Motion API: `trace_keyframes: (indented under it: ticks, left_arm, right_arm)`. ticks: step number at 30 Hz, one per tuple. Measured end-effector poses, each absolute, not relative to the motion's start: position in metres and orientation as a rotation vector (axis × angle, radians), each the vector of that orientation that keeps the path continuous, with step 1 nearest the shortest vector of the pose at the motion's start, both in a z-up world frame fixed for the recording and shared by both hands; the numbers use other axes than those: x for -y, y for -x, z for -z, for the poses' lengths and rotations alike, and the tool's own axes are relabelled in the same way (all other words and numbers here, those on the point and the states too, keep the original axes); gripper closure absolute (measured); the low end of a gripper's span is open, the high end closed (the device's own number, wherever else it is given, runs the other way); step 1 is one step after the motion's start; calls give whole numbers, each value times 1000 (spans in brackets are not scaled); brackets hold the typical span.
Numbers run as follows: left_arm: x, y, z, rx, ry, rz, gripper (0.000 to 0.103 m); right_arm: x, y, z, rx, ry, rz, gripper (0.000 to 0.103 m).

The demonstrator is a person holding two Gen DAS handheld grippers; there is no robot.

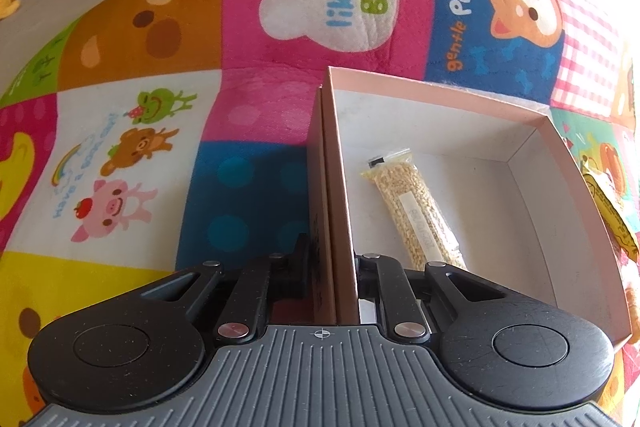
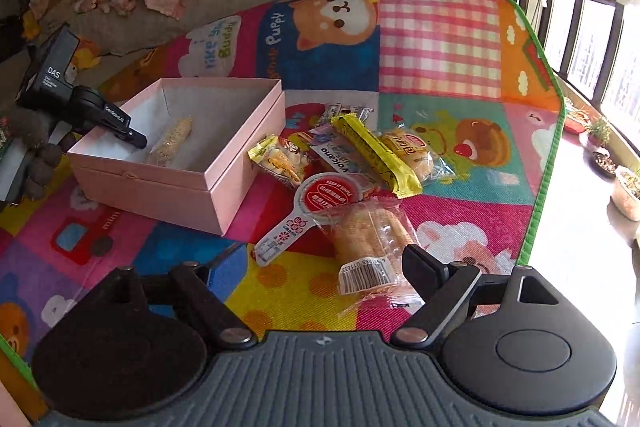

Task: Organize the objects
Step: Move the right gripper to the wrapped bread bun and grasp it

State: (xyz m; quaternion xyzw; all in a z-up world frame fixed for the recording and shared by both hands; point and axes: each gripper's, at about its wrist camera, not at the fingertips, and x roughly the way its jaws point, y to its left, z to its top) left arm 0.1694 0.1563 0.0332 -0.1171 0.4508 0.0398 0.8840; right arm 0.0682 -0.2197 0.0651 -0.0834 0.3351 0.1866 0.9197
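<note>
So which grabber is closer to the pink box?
Left. The left gripper is clamped on the pink box wall. The right gripper hangs open apart from it, over the wrapped bread.

— What could not be made out in the pink box [image 1: 532, 131]?
— The white label on the packet of grains [image 1: 416, 211] was too blurred to read, and the packet's near end was hidden behind the left tongs [image 1: 334, 267]. The box's near corner was cut off by the same body.
— And in the right wrist view?
— The yellow wrapper [image 2: 376, 153] covered part of the bun [image 2: 412, 151] beneath it, and the small sachets [image 2: 344, 113] behind were too small to identify.
</note>
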Motion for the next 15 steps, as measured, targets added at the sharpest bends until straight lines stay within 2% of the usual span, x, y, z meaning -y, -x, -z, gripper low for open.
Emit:
trace_keyframes:
  ticks: [9, 10, 11, 15]
  left_arm:
    - [-151, -163, -34, -958, 188, -63, 85]
    - [-151, -163, -34, -954, 190, -62, 86]
    - [-152, -163, -34, -952, 190, -60, 86]
    - [-155, -162, -33, -946, 207, -55, 86]
  right_arm:
    - [233, -135, -31, -777, 141, -281, 18]
    - [234, -137, -29, -790, 125, -288, 23]
    - [233, -137, -28, -803, 117, -297, 38]
    - [224, -118, -37, -843, 149, -309, 42]
